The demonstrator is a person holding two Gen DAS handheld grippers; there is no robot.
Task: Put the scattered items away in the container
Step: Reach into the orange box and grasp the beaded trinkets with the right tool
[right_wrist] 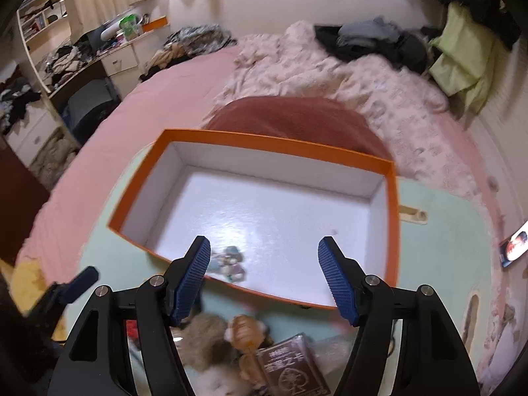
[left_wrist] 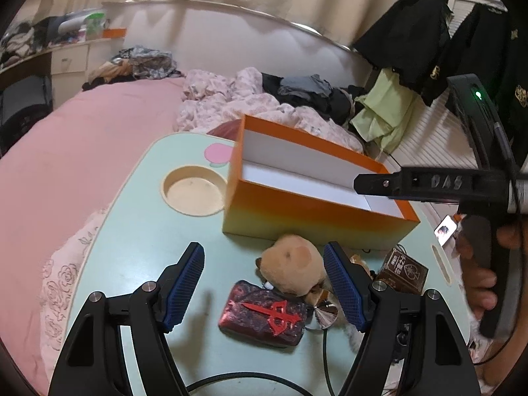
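A pale green lap table (left_wrist: 138, 217) stands on a pink bed (left_wrist: 82, 138). Ahead of the left tongs (left_wrist: 264, 280), it carries an orange box (left_wrist: 313, 217), plush toy (left_wrist: 293, 264), red pouch (left_wrist: 264, 313) and brown card box (left_wrist: 401, 269).

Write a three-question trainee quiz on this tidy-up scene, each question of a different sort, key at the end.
1. True or false: the orange box already holds a small item.
2. Which lies nearest the left hand-held gripper? A) red-and-black pouch B) phone C) cup recess
3. Fill in: the tan plush toy lies on the table, ____ the box.

Key: 1 true; 2 A; 3 outside. Both hand-held grippers, including the right hand-held gripper, are open and empty.
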